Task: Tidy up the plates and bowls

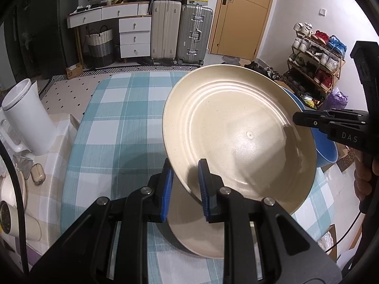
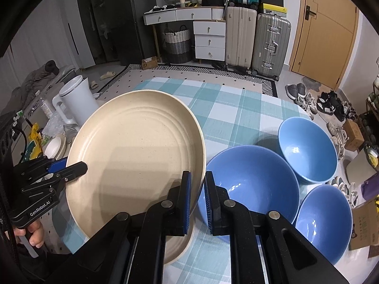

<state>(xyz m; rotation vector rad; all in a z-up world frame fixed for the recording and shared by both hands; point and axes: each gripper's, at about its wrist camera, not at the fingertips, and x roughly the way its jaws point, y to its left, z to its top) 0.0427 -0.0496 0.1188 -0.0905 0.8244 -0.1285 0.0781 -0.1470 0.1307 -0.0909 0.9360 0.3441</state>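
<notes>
A cream plate (image 1: 239, 132) is held tilted above the checked tablecloth (image 1: 123, 130). My left gripper (image 1: 183, 184) is shut on its near rim, one blue pad on each face. My right gripper (image 2: 197, 198) is shut on the plate's right rim (image 2: 142, 156); it shows in the left wrist view at the plate's right edge (image 1: 296, 118). A second cream plate (image 1: 201, 236) lies flat on the cloth under the held one. Three blue bowls stand to the right: a middle one (image 2: 255, 184), a far one (image 2: 308, 149) and a near one (image 2: 327, 220).
A white jug (image 1: 26, 118) and small items stand on a side table at the left. Cream dishes (image 2: 55, 148) lie near it. Suitcases (image 2: 258, 42), drawers and a door are at the back. Shoes and a shoe rack (image 1: 315, 56) are at the right.
</notes>
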